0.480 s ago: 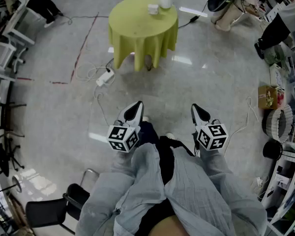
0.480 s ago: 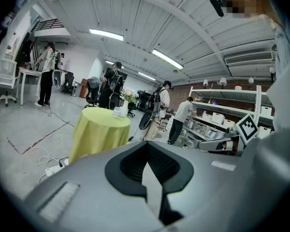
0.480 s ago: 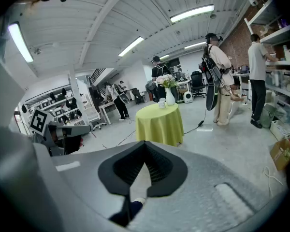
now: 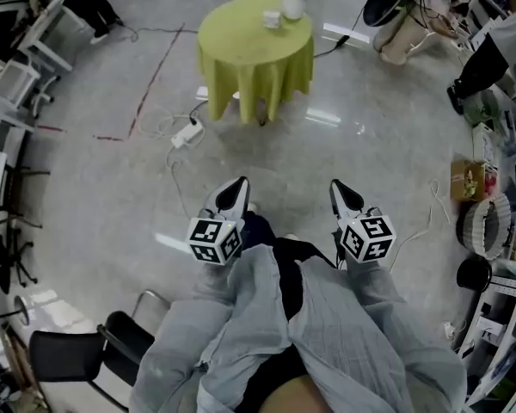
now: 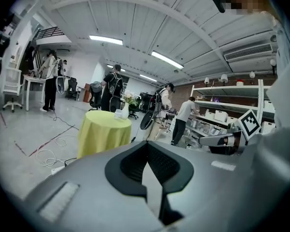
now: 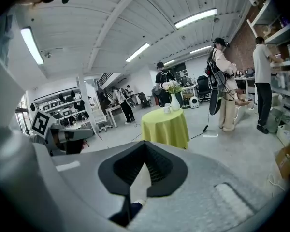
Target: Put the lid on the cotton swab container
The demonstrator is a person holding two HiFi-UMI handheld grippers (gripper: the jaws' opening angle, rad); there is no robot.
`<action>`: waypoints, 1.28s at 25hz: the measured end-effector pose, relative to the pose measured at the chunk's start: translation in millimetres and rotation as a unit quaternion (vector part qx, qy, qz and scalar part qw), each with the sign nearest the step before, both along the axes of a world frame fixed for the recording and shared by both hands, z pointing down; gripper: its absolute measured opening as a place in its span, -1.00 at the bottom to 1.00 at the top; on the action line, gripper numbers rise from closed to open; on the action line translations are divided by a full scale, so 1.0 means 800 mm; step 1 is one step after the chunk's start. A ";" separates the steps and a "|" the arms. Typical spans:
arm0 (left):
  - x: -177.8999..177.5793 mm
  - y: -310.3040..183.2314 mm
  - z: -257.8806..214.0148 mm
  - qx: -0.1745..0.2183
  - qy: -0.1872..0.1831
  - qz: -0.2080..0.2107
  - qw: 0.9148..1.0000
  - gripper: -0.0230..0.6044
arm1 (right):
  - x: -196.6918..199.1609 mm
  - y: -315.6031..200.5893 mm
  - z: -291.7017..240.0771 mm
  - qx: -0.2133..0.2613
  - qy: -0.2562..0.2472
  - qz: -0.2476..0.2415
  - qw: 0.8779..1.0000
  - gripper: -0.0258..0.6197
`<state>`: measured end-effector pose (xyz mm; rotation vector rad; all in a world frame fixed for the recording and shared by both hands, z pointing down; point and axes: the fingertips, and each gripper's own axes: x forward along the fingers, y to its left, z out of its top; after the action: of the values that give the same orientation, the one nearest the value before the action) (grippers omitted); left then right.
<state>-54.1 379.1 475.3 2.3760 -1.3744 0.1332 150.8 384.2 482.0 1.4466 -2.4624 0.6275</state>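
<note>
Well ahead of both jaw pairs, a small white container (image 4: 271, 19) stands on the round green-clothed table (image 4: 254, 63), just beside a white vase (image 4: 291, 3). Left gripper (image 4: 240, 182) and right gripper (image 4: 336, 185): jaws pressed together (nothing between them), well apart from the table.

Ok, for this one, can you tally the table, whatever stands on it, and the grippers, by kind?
grippers: 2, the left gripper and the right gripper, both with jaws together and nothing between them
round table with a yellow-green cloth: 1
white vase with flowers: 1
small white container beside the vase: 1
Total: 5
</note>
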 end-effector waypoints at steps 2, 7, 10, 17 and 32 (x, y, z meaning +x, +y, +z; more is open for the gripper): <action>0.002 0.006 0.000 0.000 -0.008 0.000 1.000 -0.87 | -0.001 0.003 -0.001 0.002 0.004 -0.006 1.000 -0.92; 0.008 0.017 -0.002 0.001 -0.006 -0.010 1.000 -0.87 | 0.003 0.011 0.002 -0.001 0.002 -0.011 1.000 -0.92; 0.010 0.026 0.001 -0.006 -0.009 -0.006 1.000 -0.87 | -0.002 0.018 0.008 -0.011 0.001 -0.018 1.000 -0.92; 0.017 0.020 0.006 -0.015 -0.015 0.002 1.000 -0.87 | -0.012 0.010 0.011 -0.018 -0.007 -0.025 1.000 -0.92; 0.046 -0.074 0.004 -0.020 -0.020 0.024 0.999 -0.87 | -0.003 -0.073 0.009 -0.035 -0.006 -0.021 0.999 -0.92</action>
<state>-17.6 319.7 478.9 2.3869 -1.3208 0.2209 148.3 326.2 489.5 1.3648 -2.4482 0.7092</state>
